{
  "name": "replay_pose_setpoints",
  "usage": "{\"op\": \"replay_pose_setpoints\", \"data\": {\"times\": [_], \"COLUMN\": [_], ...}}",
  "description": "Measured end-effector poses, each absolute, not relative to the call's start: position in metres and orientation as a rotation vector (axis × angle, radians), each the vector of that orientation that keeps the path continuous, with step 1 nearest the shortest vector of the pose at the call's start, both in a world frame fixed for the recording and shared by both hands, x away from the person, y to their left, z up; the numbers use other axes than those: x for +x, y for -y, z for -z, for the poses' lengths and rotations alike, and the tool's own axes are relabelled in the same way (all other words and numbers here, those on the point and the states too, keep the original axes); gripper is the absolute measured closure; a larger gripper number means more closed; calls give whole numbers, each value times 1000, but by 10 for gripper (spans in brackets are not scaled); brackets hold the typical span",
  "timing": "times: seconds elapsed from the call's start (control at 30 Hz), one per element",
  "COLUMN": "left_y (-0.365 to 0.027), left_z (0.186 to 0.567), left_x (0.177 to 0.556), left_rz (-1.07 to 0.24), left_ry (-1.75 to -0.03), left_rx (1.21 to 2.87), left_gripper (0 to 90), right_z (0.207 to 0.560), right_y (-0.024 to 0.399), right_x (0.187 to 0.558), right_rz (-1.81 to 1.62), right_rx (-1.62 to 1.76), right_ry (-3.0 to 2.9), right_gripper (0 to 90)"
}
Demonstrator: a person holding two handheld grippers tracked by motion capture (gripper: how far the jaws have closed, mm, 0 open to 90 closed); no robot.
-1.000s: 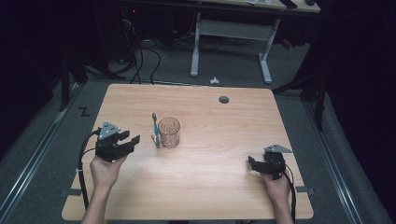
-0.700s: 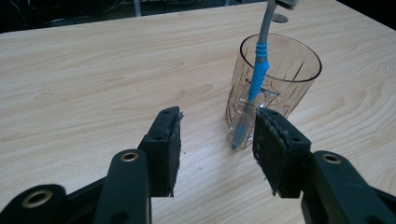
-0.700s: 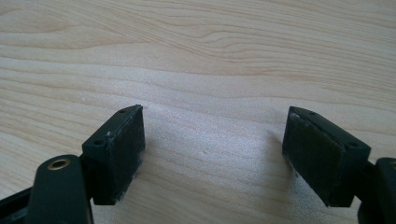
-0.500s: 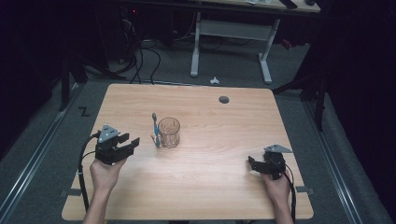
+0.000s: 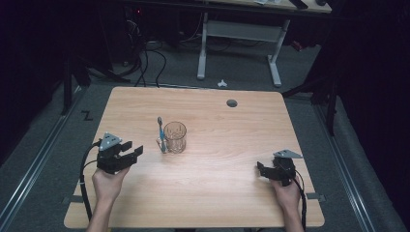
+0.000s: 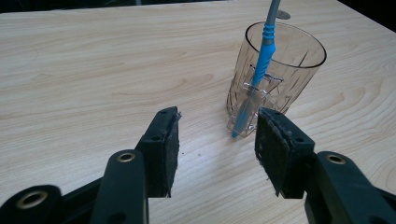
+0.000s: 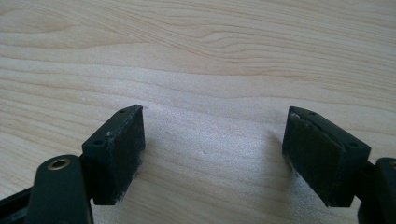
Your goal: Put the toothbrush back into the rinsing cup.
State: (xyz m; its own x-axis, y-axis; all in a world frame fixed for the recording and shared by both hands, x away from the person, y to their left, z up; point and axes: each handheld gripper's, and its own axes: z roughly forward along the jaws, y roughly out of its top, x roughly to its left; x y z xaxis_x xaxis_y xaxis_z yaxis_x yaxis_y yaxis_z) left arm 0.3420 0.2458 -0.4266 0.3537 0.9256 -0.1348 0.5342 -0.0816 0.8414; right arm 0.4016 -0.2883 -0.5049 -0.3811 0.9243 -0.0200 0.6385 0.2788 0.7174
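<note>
Black left gripper (image 5: 126,154), jaws apart and empty, having just opened a little, points at the blue-and-grey toothbrush (image 6: 256,88) leaning against the clear ribbed glass tumbler (image 5: 174,137) at frame centre-left; nothing is grasped yet. Since earlier, it sits slightly lower left. Right gripper (image 7: 212,154) rests open at lower right.

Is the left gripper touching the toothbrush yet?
Apart. The left gripper view shows bare table between the open left gripper and the blue toothbrush leaning against the glass tumbler.
</note>
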Motion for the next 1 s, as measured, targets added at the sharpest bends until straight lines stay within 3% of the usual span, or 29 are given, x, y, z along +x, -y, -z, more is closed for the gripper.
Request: {"op": "replay_pose_setpoints", "data": {"times": [1.0], "left_y": [-255], "left_z": [446], "left_x": [327], "left_rz": [-533], "left_ry": [-1352], "left_rx": [1730], "left_gripper": [477], "right_z": [505], "right_y": [288], "right_x": [402], "right_rz": [-879], "right_rx": [1405], "right_ry": [-2118], "right_gripper": [213]}}
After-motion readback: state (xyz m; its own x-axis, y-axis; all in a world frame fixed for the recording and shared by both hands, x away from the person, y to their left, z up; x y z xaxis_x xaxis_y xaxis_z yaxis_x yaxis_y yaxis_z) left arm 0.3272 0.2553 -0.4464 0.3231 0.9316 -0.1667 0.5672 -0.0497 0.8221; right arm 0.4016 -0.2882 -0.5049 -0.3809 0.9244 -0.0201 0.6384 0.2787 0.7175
